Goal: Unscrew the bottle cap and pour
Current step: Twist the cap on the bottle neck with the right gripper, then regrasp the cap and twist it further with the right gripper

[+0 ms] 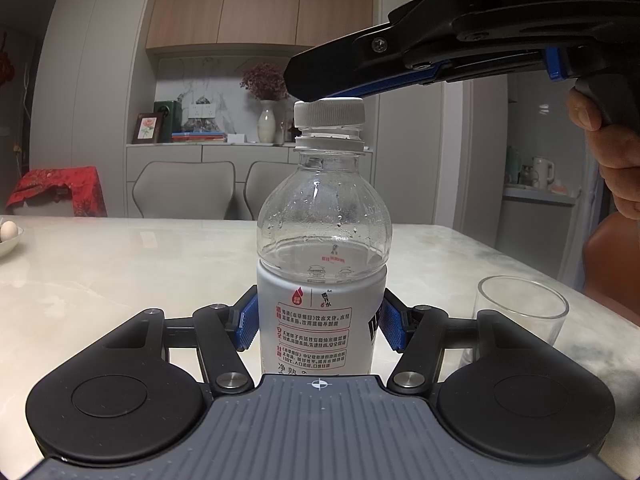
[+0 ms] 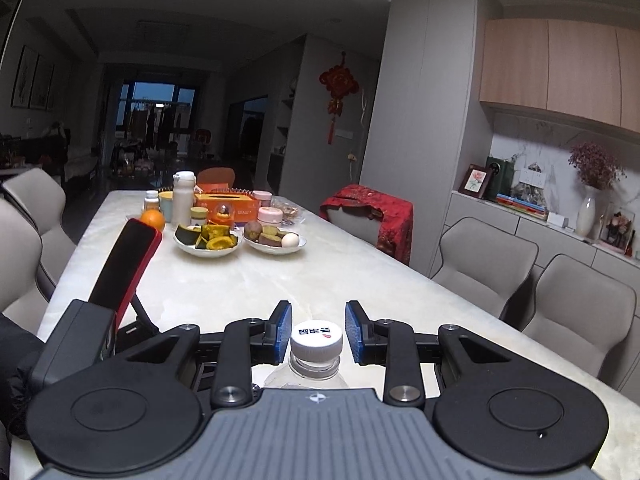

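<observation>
A clear water bottle [image 1: 323, 216] with a white label stands upright on the marble table [image 1: 120, 264]. My left gripper [image 1: 318, 322] is shut on the bottle's labelled body. Its white cap [image 1: 330, 112] sits raised and loose on the neck. My right gripper [image 2: 317, 330] is open, its blue pads to either side of the cap [image 2: 316, 338] with a gap on each side; in the left wrist view it [image 1: 332, 88] hovers just above the cap. An empty clear glass [image 1: 520, 316] stands to the right of the bottle.
Far down the table are two plates of food [image 2: 208, 242], an orange [image 2: 153, 219], jars, a tissue box [image 2: 226, 208] and a white flask. A red phone on a stand [image 2: 128, 264] stands to the left. Chairs line the table.
</observation>
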`<action>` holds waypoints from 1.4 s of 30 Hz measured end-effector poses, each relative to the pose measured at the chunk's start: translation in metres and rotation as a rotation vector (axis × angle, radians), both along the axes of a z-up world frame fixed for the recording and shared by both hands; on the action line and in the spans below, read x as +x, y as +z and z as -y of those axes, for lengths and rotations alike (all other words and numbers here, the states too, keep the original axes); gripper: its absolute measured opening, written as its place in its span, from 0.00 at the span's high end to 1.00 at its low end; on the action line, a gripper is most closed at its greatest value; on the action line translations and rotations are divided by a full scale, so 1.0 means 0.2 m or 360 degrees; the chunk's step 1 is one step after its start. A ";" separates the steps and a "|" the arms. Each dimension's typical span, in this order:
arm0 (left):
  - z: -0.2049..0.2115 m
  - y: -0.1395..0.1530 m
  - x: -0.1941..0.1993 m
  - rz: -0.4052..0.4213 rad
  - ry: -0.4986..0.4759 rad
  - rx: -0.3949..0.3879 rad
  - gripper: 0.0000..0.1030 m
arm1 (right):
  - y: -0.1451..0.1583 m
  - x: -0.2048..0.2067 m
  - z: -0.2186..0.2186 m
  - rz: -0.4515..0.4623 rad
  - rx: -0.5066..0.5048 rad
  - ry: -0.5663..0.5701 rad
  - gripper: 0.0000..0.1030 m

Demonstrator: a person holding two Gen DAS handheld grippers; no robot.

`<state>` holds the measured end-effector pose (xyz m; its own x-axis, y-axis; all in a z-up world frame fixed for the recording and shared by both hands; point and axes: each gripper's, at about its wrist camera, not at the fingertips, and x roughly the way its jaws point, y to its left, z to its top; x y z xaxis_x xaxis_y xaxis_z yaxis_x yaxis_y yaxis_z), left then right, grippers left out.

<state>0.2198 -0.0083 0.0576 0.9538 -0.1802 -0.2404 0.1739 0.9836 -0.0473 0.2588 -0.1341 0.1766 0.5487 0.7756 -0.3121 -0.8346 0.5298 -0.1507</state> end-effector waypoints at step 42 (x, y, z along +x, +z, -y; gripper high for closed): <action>-0.01 0.00 -0.01 0.0004 -0.0013 0.0004 0.43 | -0.13 -0.19 -0.20 -0.0106 0.0130 -0.0357 0.66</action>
